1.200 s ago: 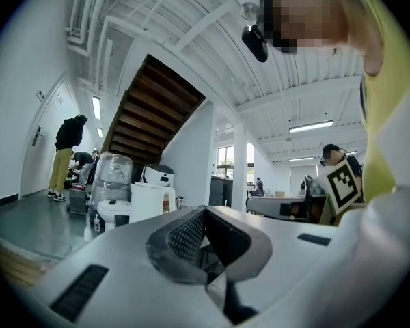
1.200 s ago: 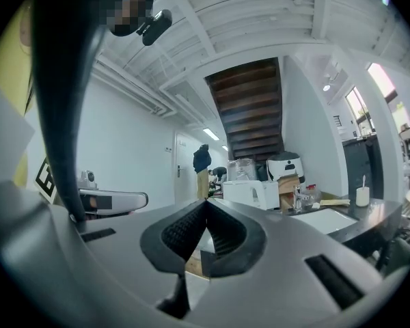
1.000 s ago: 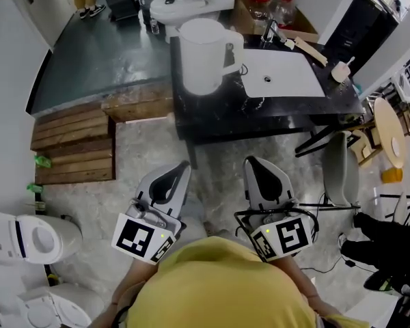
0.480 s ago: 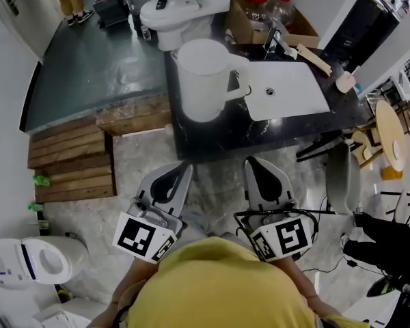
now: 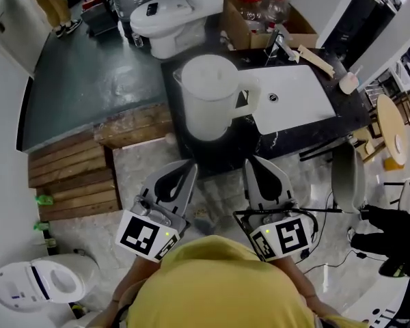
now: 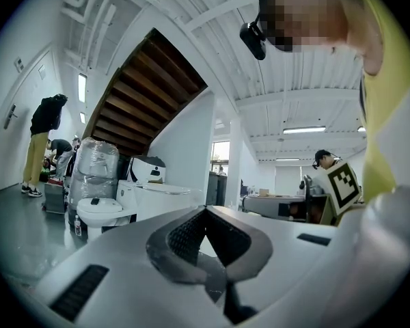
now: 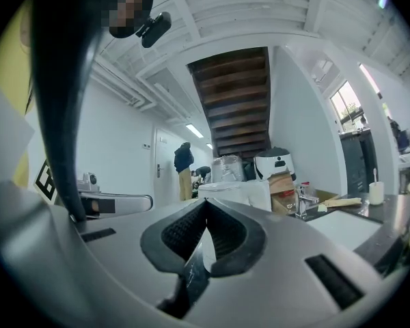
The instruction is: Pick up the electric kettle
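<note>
Both shut and empty: left gripper (image 5: 186, 167) and right gripper (image 5: 254, 164) sit side by side in front of the person's body, aimed level at the counter (image 5: 222, 152), tips just short of its near edge. The gripper views agree: the left pads (image 6: 188, 234) meet, the right pads (image 7: 184, 231) meet, and nothing is between either pair

Layout:
- black counter, with a white sink (image 5: 294, 98) set into its right part
- kettle (image 5: 206, 98), white jug type, upright on the left part of the counter, just beside the sink, lid on
- handle (image 5: 246, 100) sticks out to the right, toward the sink

My read: this is the approach, nothing touched yet. To do it well:
- the handle faces the right gripper's side, so I'd take it with the right
- spread the jaws before closing in; arriving shut means nudging the kettle
- come in level, one jaw through the handle loop and one outside, then clamp high on the handle near the body so it hangs straight
- the left gripper can stay shut and steady the far side of the jug if it swings
- lift straight up first, then clear the counter

Can't tell whether there's a base or cord under it, or how full it is, so I'd assume it's heavy and raise it slowly

Risk: the smooth plastic wall means a body grip would likely slip, so stick to the handle
</note>
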Demonstrator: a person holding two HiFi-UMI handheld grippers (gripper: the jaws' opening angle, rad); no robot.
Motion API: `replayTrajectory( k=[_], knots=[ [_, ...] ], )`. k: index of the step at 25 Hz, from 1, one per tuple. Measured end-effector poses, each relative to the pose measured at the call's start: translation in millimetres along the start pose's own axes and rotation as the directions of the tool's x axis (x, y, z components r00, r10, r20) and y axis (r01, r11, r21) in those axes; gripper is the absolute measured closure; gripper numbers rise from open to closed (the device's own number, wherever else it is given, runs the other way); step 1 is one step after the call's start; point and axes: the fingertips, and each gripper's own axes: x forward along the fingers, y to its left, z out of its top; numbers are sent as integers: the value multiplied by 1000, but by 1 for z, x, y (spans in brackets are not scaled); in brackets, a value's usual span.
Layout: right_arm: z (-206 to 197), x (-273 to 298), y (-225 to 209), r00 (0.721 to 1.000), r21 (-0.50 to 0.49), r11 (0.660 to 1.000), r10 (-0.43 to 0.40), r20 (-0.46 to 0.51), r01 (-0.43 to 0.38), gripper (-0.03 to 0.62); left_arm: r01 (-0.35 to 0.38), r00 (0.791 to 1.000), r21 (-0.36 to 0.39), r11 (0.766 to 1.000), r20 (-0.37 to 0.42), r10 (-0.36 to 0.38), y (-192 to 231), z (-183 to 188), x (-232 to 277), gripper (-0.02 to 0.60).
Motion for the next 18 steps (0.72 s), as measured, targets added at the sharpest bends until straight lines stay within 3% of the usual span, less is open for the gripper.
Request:
replayTrajectory(
  k=[5, 18],
  knots=[
    [-3, 11, -4, 1000, -10, 999, -31, -5, 31, 578, 37, 999, 5, 999, 6, -37, 16, -3, 8, 572],
    [-9, 50, -28, 997, -56, 997, -62, -51, 59, 579, 23, 1000, 1, 1000, -18, -23, 63, -13, 35, 572]
  ],
)
